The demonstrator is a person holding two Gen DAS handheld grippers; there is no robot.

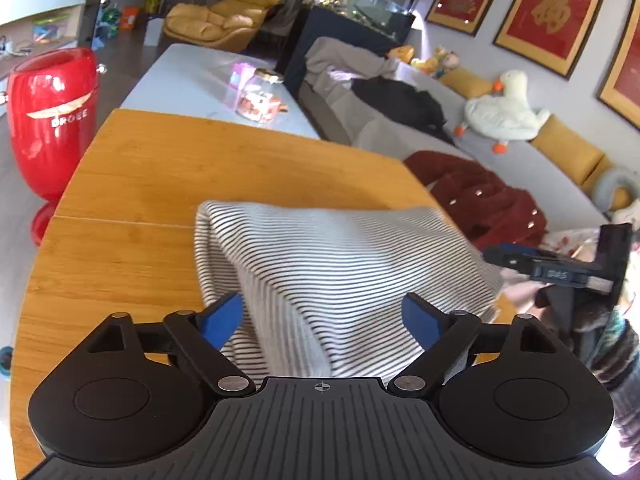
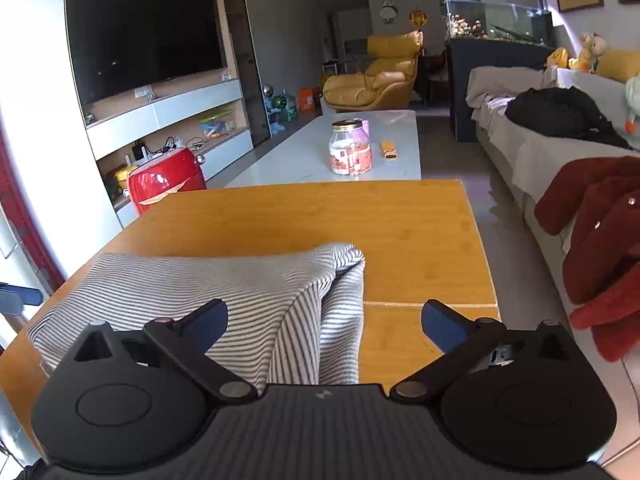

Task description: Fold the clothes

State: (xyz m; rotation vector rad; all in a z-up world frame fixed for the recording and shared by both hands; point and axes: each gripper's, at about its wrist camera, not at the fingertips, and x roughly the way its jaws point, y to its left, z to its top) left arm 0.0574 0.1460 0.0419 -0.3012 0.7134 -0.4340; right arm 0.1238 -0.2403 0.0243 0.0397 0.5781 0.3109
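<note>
Both of your grippers hang over the near half of the wooden desk (image 2: 420,232), and each has its blue-padded fingers spread wide with nothing between them. Your left gripper (image 1: 322,318) sits above the near left part of the striped garment (image 1: 340,268), its fingers straddling a raised ridge of cloth; your right gripper (image 2: 324,322) straddles the garment's right edge, where the fabric rolls into a soft rounded fold. That striped garment (image 2: 200,284) lies bunched across the near part of the desk, a thin knit with fine dark and pale stripes, its far edge running roughly straight across the boards. Beyond that edge you have a broad stretch of bare, smooth yellowish wood with a seam line crossing it, reaching to the desk's square far corners. From the left wrist view, your right gripper (image 1: 494,254) shows out past the cloth's right side, near the desk's right edge. Past the far edge stands a pale low table (image 2: 400,148) carrying a clear glass jar (image 2: 351,148). A glossy red rounded container (image 1: 52,120) stands off the desk's left side, and a fuzzy dark red garment (image 2: 600,232) lies heaped on the grey sofa (image 1: 540,164) to the right.
</note>
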